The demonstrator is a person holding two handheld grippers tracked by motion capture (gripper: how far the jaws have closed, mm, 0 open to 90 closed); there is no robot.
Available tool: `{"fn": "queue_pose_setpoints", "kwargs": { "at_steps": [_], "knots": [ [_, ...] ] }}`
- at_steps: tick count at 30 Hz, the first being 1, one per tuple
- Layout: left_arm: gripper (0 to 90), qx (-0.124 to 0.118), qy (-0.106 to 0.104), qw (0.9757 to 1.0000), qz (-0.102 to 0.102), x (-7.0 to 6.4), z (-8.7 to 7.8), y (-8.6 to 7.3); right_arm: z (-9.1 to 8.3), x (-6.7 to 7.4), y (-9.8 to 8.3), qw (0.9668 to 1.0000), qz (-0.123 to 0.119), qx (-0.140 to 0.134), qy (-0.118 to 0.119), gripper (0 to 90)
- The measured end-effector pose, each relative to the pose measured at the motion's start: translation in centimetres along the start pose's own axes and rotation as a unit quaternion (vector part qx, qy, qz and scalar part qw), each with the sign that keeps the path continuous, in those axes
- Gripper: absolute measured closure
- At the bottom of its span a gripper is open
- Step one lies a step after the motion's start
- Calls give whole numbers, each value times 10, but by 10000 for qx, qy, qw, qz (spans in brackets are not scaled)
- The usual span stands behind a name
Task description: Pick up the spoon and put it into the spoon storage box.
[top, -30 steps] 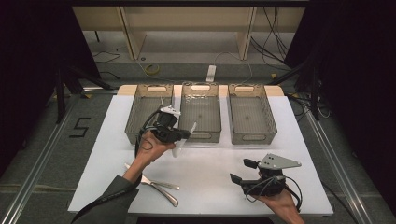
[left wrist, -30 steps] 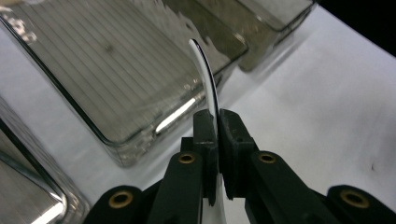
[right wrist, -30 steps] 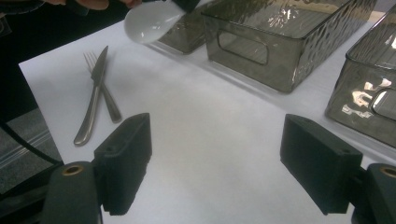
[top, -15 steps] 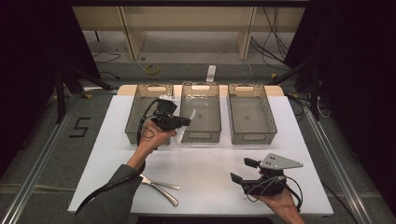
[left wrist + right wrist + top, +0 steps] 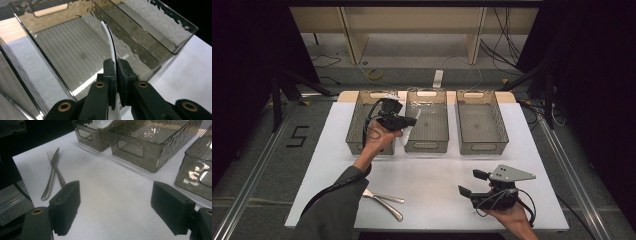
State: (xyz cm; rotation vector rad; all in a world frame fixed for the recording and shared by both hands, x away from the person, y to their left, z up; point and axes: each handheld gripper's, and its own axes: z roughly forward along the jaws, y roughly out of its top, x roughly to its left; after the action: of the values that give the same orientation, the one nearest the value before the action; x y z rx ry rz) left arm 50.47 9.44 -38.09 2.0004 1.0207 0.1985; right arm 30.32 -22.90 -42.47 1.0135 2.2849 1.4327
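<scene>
From above: left gripper (image 5: 411, 121) clamped on a white plastic spoon (image 5: 406, 134), poised over the gap between the left bin (image 5: 357, 131) and middle bin (image 5: 432, 145); all three smoky bins apparently empty, right bin (image 5: 479, 125) included. Steel fork (image 5: 388, 198) and knife (image 5: 384, 206) lying crossed on the white table (image 5: 437, 175), not yet sorted. Right gripper (image 5: 469, 184) idle, jaws apart, near the front edge.

Along the left gripper view: pads pinched on the spoon's handle (image 5: 111, 47), its curved length rising over the ribbed bin floor (image 5: 65, 52); drop judged imminent.

Along the right gripper view: jaws wide, nothing between; fork (image 5: 50, 176) and knife (image 5: 60, 178) waiting to the left, spoon bowl (image 5: 101, 123) at the far bin's rim.
</scene>
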Motion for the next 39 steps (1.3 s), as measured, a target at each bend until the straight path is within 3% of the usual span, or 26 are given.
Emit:
{"fn": "queue_pose_setpoints", "kwargs": {
  "at_steps": [16, 33, 39],
  "knots": [
    [854, -78, 124, 9998, -109, 6, 19, 15, -1, 0, 0, 10000, -12, -24, 14, 247],
    [852, -129, 379, 9990, -208, 14, 31, 15, 0, 1, 0, 10000, -26, -4, 46, 248],
    [849, -113, 381, 9989, -258, 15, 38, 15, 0, 1, 0, 10000, -23, -2, 54, 248]
  ]
}}
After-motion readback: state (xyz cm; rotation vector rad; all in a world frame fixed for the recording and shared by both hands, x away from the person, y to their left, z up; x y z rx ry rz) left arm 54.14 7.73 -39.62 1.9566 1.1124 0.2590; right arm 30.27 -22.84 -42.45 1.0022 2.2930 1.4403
